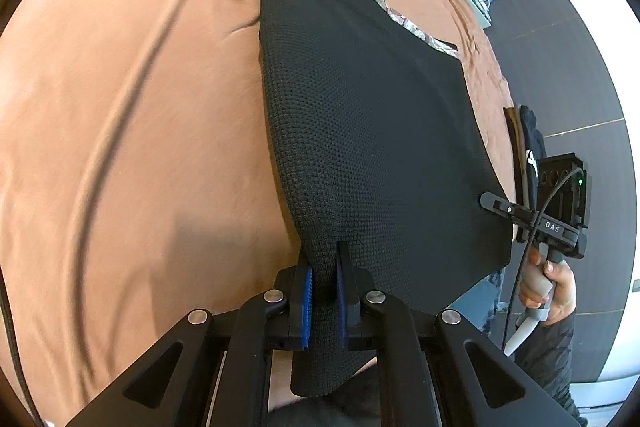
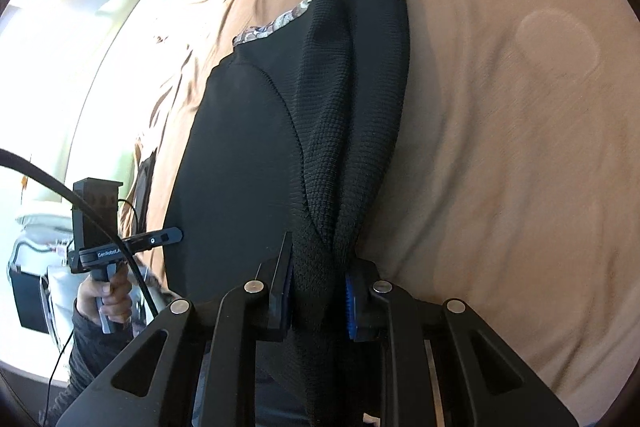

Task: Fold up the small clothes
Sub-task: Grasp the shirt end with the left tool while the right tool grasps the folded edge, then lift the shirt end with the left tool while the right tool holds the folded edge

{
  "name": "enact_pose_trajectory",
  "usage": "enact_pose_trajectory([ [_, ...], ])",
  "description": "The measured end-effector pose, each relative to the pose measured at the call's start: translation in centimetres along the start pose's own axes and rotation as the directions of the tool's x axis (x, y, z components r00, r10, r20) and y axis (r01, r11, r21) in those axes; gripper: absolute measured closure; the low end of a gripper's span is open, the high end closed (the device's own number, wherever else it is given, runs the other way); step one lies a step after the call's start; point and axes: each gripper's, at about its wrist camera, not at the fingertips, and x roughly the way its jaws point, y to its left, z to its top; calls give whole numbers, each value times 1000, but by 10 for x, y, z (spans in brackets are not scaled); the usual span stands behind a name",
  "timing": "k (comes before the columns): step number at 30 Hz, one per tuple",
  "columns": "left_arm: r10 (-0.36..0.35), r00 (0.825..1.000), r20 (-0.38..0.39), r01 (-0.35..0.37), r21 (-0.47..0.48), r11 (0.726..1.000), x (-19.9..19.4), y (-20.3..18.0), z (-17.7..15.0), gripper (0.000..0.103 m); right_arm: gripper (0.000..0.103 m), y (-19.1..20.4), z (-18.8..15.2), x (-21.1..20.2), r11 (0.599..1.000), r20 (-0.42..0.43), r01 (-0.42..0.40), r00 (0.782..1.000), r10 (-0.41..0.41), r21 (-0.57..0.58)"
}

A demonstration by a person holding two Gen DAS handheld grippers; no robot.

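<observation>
Both tongs clench the black garment (image 1: 360, 115): left gripper (image 1: 324, 291) and right gripper (image 2: 320, 291) pinch its near edge, and its length stretches away over the brown bedsheet (image 1: 120, 107).

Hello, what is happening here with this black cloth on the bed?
A person holds a handheld gripper in each hand and is folding a small black knit garment on a brown bedsheet. The left gripper has its jaws shut on one bunched end of the garment, and the right gripper is shut on the other end. The near part is lifted between them, while the far part with its patterned trim lies on the sheet.
</observation>
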Motion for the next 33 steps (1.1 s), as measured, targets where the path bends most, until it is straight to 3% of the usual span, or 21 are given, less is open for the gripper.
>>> enact_pose_trajectory([
  [5, 13, 1000, 7, -13, 2, 1000, -10, 12, -14, 90, 85, 6, -3, 15, 999, -36, 9, 999, -10, -42],
  [6, 21, 1000, 9, -21, -11, 1000, -9, 14, -12, 89, 80, 6, 1, 18, 998, -38, 33, 999, -35, -46],
  [7, 23, 1000, 7, -23, -25, 999, -7, 16, -8, 87, 65, 2, 7, 18, 997, -35, 59, 998, -61, -45],
  [9, 2, 1000, 12, -2, -41, 999, -4, 19, -3, 62, 38, -3, 17, 15, 996, 2, 77, 997, -77, -39],
  [11, -9, 999, 42, 11, -50, 999, -2, 21, 5, 47, 36, -11, 30, 11, 999, 28, 47, 999, -47, -25],
  [22, -60, 988, 142, 78, -121, 990, 18, 39, 71, 48, 36, -55, 108, 36, 996, 58, -81, 995, 80, 23],
  [27, -66, 987, 144, 83, -114, 990, 25, 41, 99, 56, 36, -52, 127, 63, 992, 60, -123, 991, 123, -4],
  [33, -66, 986, 155, 83, -108, 991, 29, 46, 127, 66, 37, -43, 148, 92, 993, 49, -119, 992, 120, -22],
])
